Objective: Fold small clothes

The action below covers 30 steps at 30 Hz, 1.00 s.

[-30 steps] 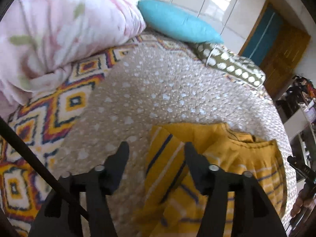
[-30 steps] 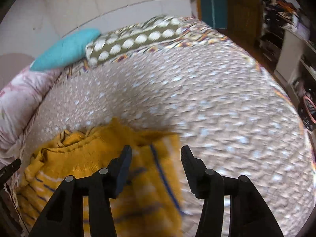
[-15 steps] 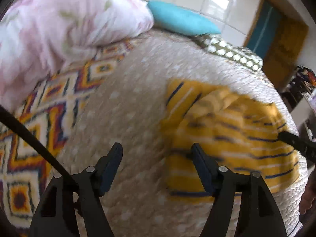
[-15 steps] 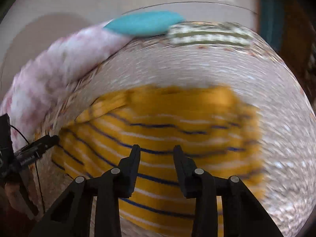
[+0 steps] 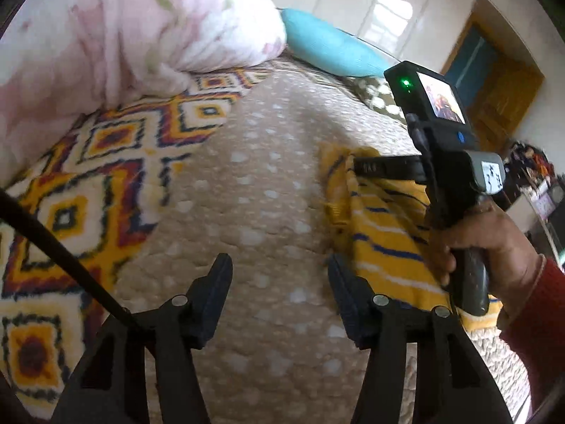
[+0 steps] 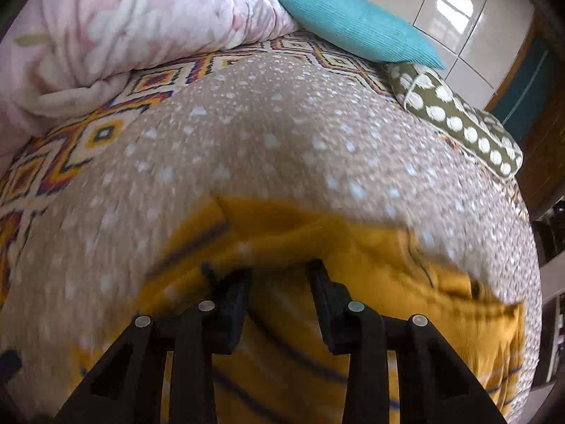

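From the left wrist, the left gripper [image 5: 279, 275] hangs with jaws wide and empty over the bed [image 5: 247, 183], the yellow striped garment [image 5: 381, 233] lying at three o'clock under the right gripper [image 5: 356, 168]. From the right wrist, its jaws look parted over the garment's upper fold, though blur hides any pinch; judging by this, a fold is underway, and next calls for a firm edge grip.

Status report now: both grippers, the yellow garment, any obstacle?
Left gripper open, empty, beside yellow striped garment. Right gripper open, over the garment, no grip visible. Garment rumpled on spotted blanket. Nothing in the way.

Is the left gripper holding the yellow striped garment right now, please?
No, the left gripper is open over bare bedspread, with the yellow striped garment beside it.
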{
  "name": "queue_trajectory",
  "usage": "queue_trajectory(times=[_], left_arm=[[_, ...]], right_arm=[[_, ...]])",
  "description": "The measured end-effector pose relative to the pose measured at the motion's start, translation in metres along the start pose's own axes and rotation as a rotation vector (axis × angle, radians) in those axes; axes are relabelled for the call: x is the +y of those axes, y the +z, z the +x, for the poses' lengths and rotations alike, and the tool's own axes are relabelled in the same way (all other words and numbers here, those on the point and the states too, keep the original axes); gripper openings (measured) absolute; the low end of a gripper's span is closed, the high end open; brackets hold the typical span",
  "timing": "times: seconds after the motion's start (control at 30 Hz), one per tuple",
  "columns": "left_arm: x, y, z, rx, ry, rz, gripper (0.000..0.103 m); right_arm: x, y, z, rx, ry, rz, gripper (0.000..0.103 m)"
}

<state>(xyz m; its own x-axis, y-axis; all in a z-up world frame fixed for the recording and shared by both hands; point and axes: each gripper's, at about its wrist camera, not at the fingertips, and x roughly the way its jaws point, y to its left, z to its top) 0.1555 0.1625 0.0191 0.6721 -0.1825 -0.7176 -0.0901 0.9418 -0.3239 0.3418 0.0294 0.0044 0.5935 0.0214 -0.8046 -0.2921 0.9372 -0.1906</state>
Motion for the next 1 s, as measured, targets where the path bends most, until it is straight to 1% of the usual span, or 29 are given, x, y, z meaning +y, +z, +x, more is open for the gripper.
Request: queue_trajectory(times=[0.13,0.23,0.3,0.37,0.43,0.53,0.6,0.7,0.77,0.8,0.83,0.9,0.97,1.0], left_arm=[[0.010,0.006,-0.002,-0.001,0.007,-0.036,0.055],[0.007,0.006,-0.009,-0.017,0.027,-0.029,0.055],[0.002,0.006,-0.013,-0.027,0.035,-0.019,0.055],[-0.004,0.004,-0.018,-0.037,0.044,-0.006,0.056],[-0.010,0.002,-0.020,-0.043,0.049,0.008,0.056],[-0.021,-0.001,-0.024,-0.055,0.063,0.039,0.057],[-0.026,-0.004,-0.025,-0.057,0.066,0.053,0.058],[-0.030,-0.005,-0.024,-0.050,0.057,0.051,0.061],[-0.030,-0.007,-0.021,-0.039,0.041,0.035,0.064],[-0.029,-0.008,-0.019,-0.028,0.021,0.022,0.065],[-0.028,-0.008,-0.016,-0.014,-0.002,0.007,0.068],[-0.026,-0.010,-0.009,0.025,-0.066,-0.027,0.070],[-0.024,-0.011,0.002,0.065,-0.129,-0.063,0.074],[-0.025,-0.011,0.005,0.079,-0.146,-0.073,0.075]], right_arm=[[0.014,0.021,0.009,0.018,-0.051,-0.015,0.038],[0.013,0.021,-0.007,0.001,-0.035,-0.001,0.038],[0.007,0.018,-0.026,-0.033,-0.019,0.007,0.044],[-0.001,0.014,-0.046,-0.062,-0.009,0.023,0.056],[-0.011,0.007,-0.068,-0.088,-0.007,0.036,0.058],[-0.025,-0.009,-0.091,-0.097,-0.010,0.040,0.060],[-0.042,-0.028,-0.105,-0.092,-0.011,0.054,0.062],[-0.072,-0.063,-0.119,-0.084,0.007,0.110,0.063],[-0.104,-0.096,-0.130,-0.080,0.023,0.199,0.063],[-0.123,-0.117,-0.135,-0.078,0.032,0.259,0.063],[-0.134,-0.130,-0.137,-0.078,0.039,0.295,0.064],[-0.168,-0.174,-0.145,-0.080,0.059,0.415,0.066],[-0.191,-0.211,-0.149,-0.086,0.068,0.501,0.068],[-0.200,-0.228,-0.149,-0.088,0.072,0.540,0.068]])
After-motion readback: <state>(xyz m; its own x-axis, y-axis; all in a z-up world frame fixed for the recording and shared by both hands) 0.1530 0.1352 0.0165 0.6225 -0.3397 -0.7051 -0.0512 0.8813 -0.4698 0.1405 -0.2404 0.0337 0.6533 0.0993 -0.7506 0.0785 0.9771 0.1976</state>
